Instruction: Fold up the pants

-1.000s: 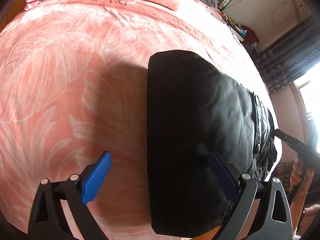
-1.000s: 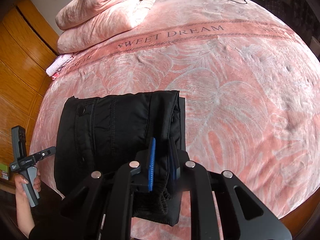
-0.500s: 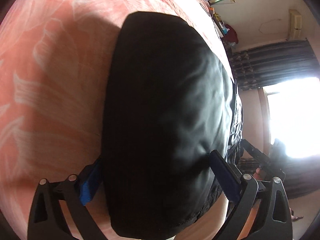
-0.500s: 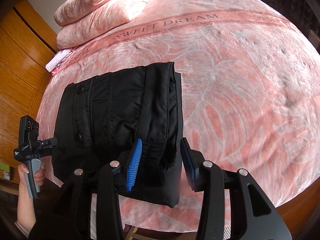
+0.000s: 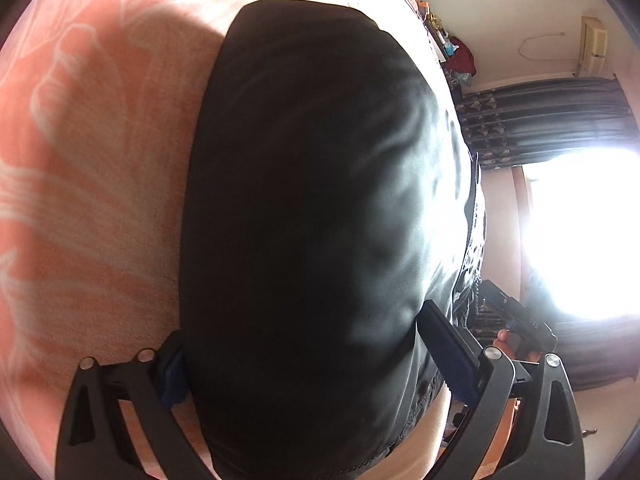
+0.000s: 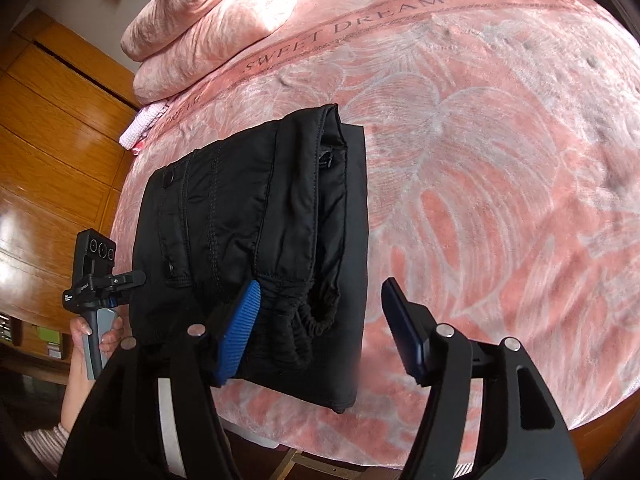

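Pink leaf-patterned plush blanket [image 6: 500, 168] is covering the bed, and folded black padded pants [image 6: 256, 232] are lying on it near its front edge, below a pile of pink bedding [image 6: 216, 16]. Right gripper [image 6: 320, 332] is hanging just above the pants' elastic cuff end; its jaws have just been opening and are standing well apart, gripping nothing, the left pad over the cloth, the right pad over bare blanket. Left gripper [image 5: 316, 356] is straddling the pants' folded end [image 5: 320, 200], jaws spread wide on either side; whether its pads are pressing the cloth is unclear.
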{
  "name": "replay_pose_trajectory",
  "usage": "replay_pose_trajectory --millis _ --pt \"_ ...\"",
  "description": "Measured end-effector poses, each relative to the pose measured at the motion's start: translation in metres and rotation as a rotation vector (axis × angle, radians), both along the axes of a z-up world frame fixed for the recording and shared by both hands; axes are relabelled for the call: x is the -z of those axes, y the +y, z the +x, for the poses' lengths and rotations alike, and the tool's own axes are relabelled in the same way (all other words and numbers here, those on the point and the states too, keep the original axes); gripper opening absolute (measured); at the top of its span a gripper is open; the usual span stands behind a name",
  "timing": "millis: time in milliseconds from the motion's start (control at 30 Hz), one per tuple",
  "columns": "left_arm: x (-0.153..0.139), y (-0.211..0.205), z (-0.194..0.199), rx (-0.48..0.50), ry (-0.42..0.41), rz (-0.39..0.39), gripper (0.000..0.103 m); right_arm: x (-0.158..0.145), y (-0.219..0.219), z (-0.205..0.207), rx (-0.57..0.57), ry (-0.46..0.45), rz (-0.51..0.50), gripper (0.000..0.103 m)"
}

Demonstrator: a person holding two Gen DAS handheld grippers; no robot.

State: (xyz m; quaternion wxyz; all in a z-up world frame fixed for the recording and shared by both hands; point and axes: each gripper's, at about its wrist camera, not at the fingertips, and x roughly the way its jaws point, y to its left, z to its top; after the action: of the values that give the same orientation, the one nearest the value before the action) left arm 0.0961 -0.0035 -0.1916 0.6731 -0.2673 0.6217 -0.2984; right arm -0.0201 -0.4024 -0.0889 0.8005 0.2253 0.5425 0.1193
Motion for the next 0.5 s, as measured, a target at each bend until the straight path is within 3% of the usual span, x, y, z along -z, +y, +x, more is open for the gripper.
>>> replay_pose_trajectory --millis 100,367,500 --pt "-0.001 -0.009 0.000 0.009 0.002 0.017 0.099 0.013 -0.005 0.003 -0.020 0.014 0.074 0.066" --pt "0.009 -0.017 0.013 0.053 0.061 -0.059 0.100 0.058 -0.030 0.002 0.000 0.077 0.412 0.077" --pt "0.009 -0.021 0.016 0.071 0.075 -0.046 0.100 0.068 -0.028 0.005 -0.028 0.069 0.485 0.077"
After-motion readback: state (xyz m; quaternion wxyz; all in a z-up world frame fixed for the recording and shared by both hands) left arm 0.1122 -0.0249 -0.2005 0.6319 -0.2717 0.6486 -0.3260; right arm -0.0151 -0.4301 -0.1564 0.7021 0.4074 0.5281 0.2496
